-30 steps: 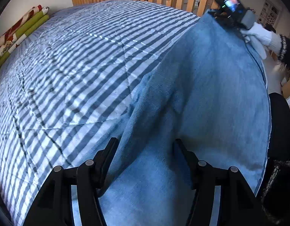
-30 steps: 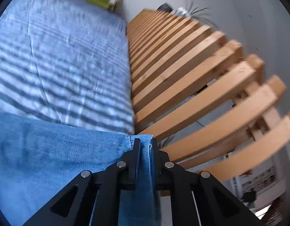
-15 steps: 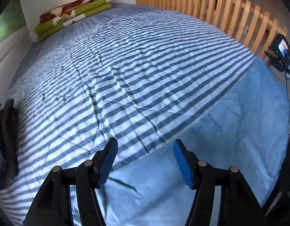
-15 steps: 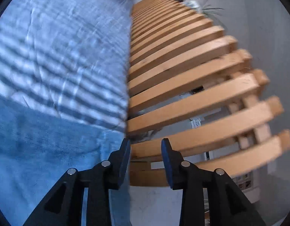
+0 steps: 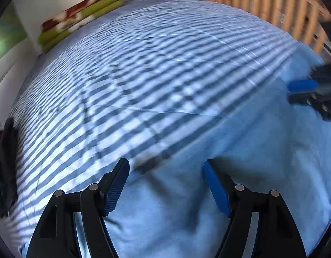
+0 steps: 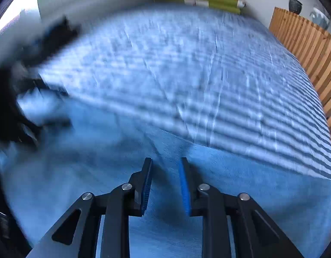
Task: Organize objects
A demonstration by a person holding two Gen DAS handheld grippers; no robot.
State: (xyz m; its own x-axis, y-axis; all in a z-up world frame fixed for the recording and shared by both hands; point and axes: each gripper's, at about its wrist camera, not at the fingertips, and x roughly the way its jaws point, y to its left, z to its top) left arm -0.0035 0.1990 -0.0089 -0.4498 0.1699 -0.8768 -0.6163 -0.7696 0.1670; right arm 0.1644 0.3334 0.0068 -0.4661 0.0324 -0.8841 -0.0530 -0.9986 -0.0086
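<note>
A light blue towel [image 5: 240, 161] lies spread flat on the near part of the striped bed [image 5: 133, 75]. Over its near edge hangs my left gripper [image 5: 166, 167], its jaws opening wide with nothing held between them. In the right wrist view the same towel [image 6: 230, 193] fills the lower half. There my right gripper [image 6: 164, 163] hovers over it, jaws narrowly apart and closing, with no cloth pinched. That right gripper [image 5: 303, 91] also shows at the far right of the left wrist view. The left gripper [image 6: 21, 107] is a dark blur at the left edge.
A wooden slatted rail [image 6: 311, 60] runs along the right side of the bed. Folded green and red blankets [image 5: 79, 19] are stacked at the head by the wall. A dark object [image 5: 6, 165] lies at the bed's left edge.
Both grippers have let go of the towel, which has dropped from hanging to lying flat on the bed. My right gripper has swung from the rail to over the towel.
</note>
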